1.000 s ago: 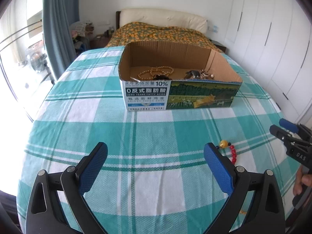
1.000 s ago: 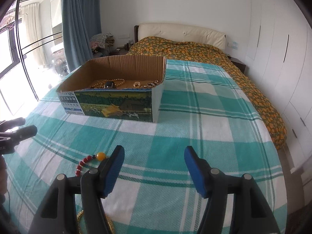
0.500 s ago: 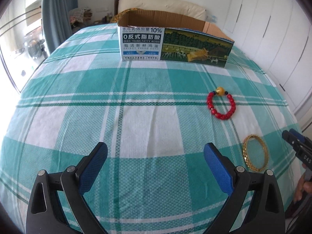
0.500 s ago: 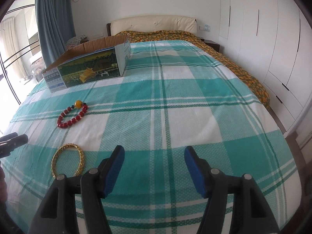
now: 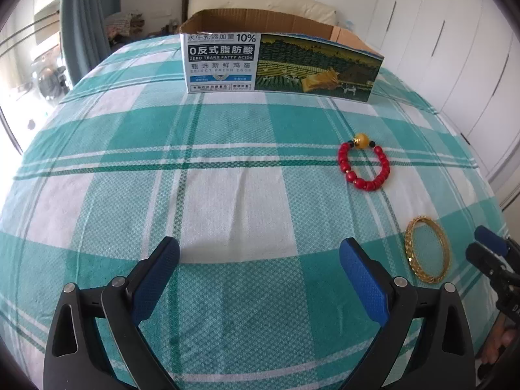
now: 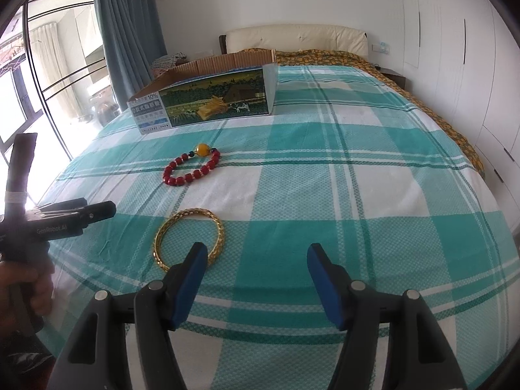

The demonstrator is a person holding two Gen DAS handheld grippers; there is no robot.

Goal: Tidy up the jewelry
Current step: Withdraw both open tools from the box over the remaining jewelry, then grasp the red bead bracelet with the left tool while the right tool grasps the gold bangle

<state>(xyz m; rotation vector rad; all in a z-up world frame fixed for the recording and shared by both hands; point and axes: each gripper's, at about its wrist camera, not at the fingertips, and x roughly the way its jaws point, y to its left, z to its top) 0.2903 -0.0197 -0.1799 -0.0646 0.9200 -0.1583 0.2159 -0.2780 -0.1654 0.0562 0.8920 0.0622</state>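
Lying near the bed's [image 6: 357, 195] foot edge, a rigid, slick-looking gold bangle [image 6: 189, 236] waits by the empty, spread right gripper [image 6: 256, 260], its thin rim the likeliest hold.

Can't see into the cardboard box [image 5: 282, 61] from either view, the front wall blocks whatever's inside. The gold bangle [image 6: 190, 239] has its near edge tucked behind one blue pad of the right gripper [image 6: 256, 260] in the right wrist view. The small print on the box label is too tiny to read there. The hand [image 6: 24, 287] on the left gripper's handle is cut off by the frame edge, and stuff past the curtain [image 5: 86, 22] is blown out.
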